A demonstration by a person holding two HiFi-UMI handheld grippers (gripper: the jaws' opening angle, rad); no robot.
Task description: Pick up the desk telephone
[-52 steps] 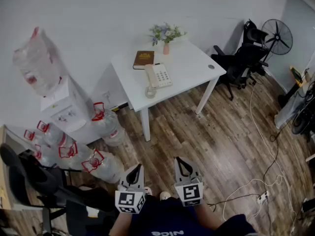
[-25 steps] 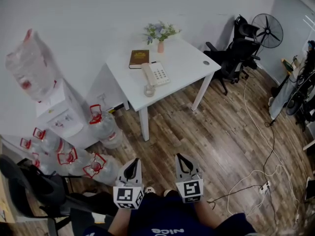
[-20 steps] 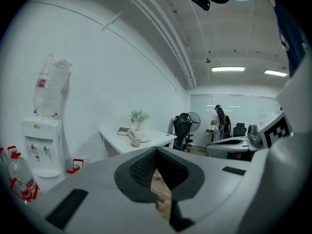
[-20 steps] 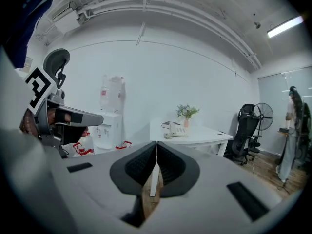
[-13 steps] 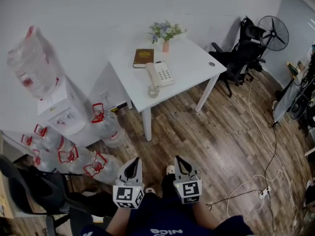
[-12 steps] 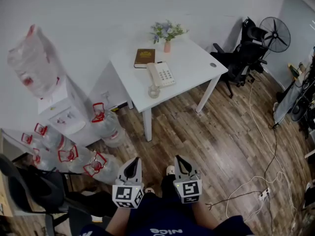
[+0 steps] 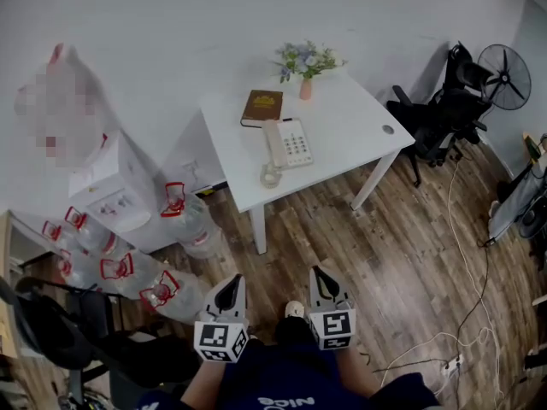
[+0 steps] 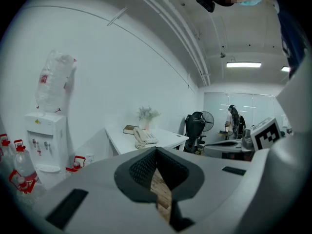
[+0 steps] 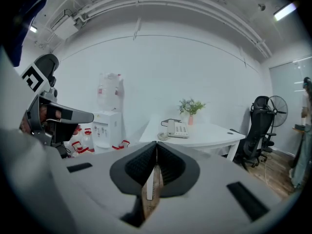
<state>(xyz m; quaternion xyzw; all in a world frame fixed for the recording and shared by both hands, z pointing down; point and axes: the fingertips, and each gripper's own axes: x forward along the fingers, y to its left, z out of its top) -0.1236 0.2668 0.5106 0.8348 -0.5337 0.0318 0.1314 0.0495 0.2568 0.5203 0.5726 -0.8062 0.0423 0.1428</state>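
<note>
A white desk telephone (image 7: 285, 144) with a coiled cord lies on the white table (image 7: 342, 131) by the wall, its handset on the left side. It also shows far off as the telephone (image 8: 143, 136) in the left gripper view and the telephone (image 9: 177, 129) in the right gripper view. My left gripper (image 7: 231, 287) and right gripper (image 7: 322, 275) are held side by side low in the head view, well short of the table, over the wooden floor. Both are shut with nothing between their jaws.
A brown book (image 7: 261, 107) and a small vase of flowers (image 7: 305, 65) share the table. A water dispenser (image 7: 111, 186) and several water bottles (image 7: 186, 220) stand at the left. Black office chairs (image 7: 444, 114), a fan (image 7: 504, 65) and floor cables (image 7: 466, 254) are at the right.
The table and telephone have shifted right and slightly nearer in the head view as I walk forward. Both grippers stay shut and side by side.
</note>
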